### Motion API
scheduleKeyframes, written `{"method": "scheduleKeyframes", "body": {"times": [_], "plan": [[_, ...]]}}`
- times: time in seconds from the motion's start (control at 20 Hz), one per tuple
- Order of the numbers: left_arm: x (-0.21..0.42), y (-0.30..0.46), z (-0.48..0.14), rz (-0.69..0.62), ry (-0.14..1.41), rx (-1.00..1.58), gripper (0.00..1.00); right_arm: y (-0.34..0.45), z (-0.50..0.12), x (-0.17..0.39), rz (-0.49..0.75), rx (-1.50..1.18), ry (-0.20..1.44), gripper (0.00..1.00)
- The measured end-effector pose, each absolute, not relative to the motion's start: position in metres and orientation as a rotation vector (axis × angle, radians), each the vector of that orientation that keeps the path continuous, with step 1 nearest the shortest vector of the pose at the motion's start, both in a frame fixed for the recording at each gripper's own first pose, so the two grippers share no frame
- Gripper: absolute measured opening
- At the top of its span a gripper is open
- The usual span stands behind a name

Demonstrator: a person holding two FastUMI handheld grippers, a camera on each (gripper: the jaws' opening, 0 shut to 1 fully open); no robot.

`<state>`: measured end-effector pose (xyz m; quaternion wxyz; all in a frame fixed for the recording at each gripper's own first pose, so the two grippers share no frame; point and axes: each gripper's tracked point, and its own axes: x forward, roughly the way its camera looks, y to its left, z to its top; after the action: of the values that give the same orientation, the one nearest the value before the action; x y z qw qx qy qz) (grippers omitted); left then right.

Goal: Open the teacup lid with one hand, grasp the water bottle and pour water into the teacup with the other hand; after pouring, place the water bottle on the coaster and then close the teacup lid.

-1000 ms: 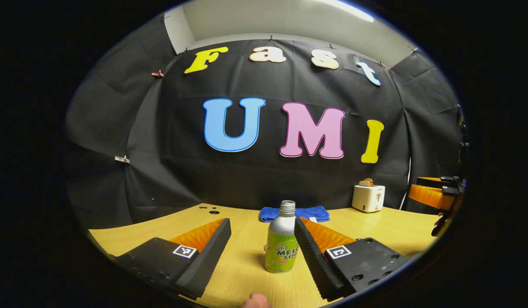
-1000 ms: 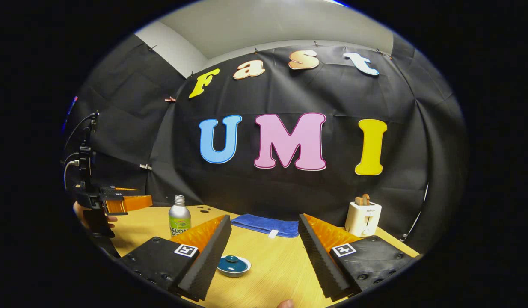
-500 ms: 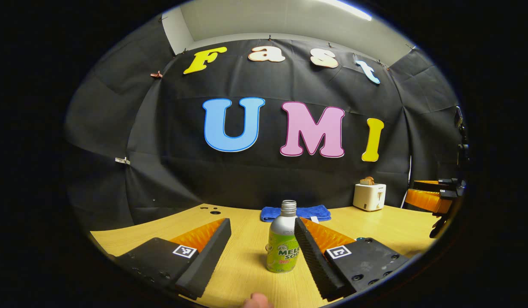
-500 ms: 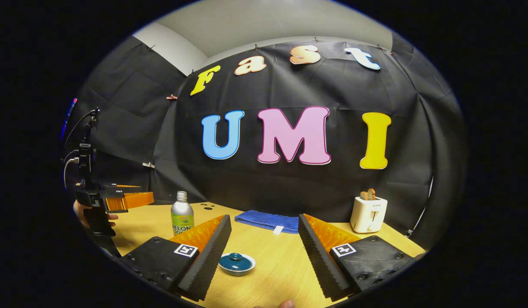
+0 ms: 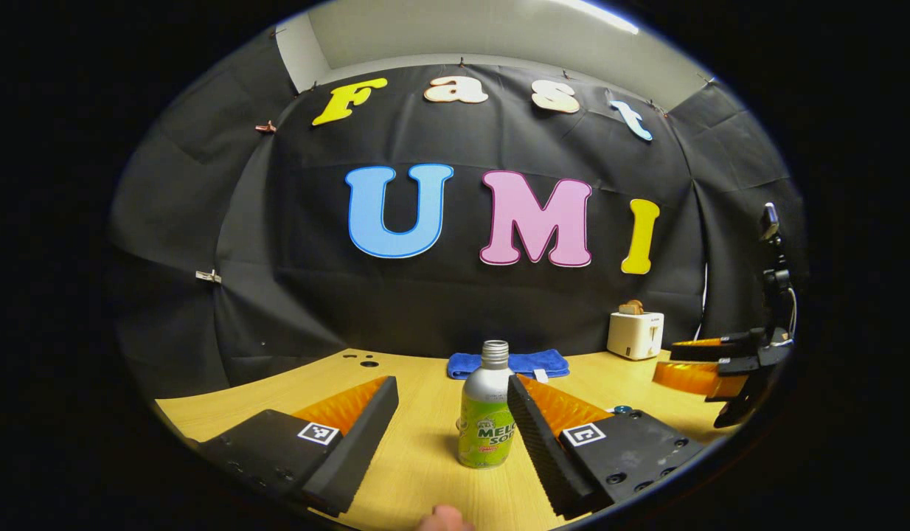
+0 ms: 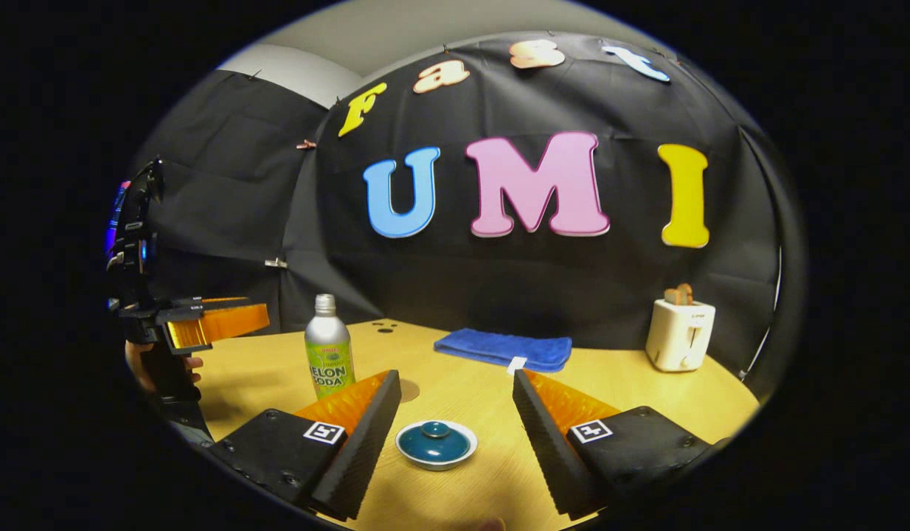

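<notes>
Hovering wide open and empty, my right claw frames the lidded teacup on the worktop. My left claw, equally spread, holds nothing; the water bottle stands ahead beside its right finger. I judge lid-lifting comes first: descend, pinch the knob. I count one teacup, one bottle, one blue cloth, one toaster.

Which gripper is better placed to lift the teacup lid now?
The right gripper. Its open fingers frame the lid just ahead on the table. The left gripper faces the bottle instead, so it probably suits the pouring.
</notes>
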<state>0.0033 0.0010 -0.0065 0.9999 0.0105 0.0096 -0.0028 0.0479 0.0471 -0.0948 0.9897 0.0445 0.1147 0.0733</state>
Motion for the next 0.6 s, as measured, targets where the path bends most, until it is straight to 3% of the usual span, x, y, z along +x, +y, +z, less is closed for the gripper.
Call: {"method": "scheduleKeyframes", "body": {"times": [0.3, 0.35, 0.6], "plan": [[0.004, 0.006, -0.006, 0.006, 0.016, 0.025, 0.94, 0.051, -0.132, 0.06, 0.165, 0.082, 0.339, 0.91], [0.004, 0.006, -0.005, 0.005, 0.016, 0.025, 0.9, 0.052, -0.139, 0.061, 0.169, 0.082, 0.356, 0.89], [0.004, 0.008, -0.007, 0.006, 0.019, 0.026, 0.94, 0.053, -0.163, 0.064, 0.17, 0.106, 0.438, 0.86]]}}
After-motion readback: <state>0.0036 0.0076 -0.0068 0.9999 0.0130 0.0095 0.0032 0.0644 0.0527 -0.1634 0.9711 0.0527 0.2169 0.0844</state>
